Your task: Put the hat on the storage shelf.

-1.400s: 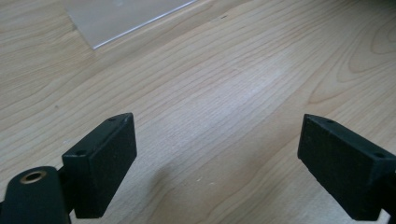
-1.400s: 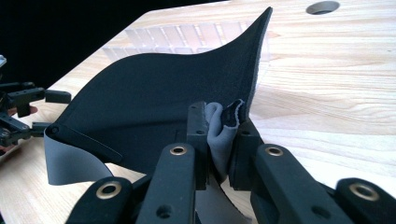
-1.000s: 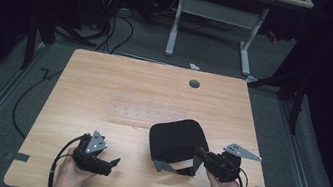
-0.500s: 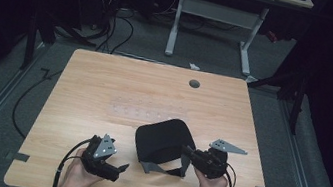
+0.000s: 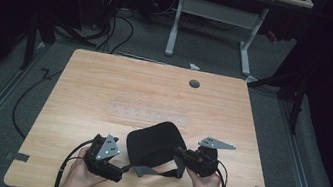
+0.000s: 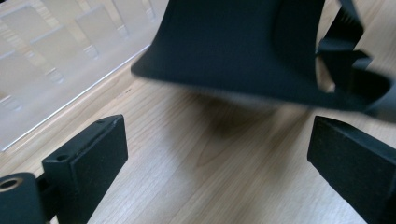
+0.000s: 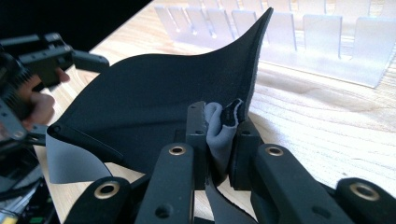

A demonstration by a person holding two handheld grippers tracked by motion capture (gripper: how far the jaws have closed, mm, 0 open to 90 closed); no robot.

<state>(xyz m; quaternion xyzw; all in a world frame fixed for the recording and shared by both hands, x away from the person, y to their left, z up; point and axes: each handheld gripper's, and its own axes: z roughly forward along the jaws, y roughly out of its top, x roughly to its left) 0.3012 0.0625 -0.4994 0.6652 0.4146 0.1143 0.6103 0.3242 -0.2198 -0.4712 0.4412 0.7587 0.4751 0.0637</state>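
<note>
Pinching the black pad (image 7: 154, 102), right tool (image 7: 219, 121) clamps tight.

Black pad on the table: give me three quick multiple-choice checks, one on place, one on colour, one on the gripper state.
1. Where does the black pad lie on the table?
A. Far edge, by the round hole
B. Near edge, between the two grippers
C. Far left corner

2. What colour is the strap hanging from the pad's near side?
A. Grey
B. Red
C. Yellow

3. How do the grippers stand?
A. Both open
B. Left shut on the pad, right open
C. Right shut on the pad, left open

Answers:
1. B: the high view shows the pad between the left gripper and the right gripper.
2. A: it shows grey against the wood.
3. C: the right gripper view shows the jaws pinching bunched fabric; the left gripper view shows jaws wide apart over bare wood.
</note>
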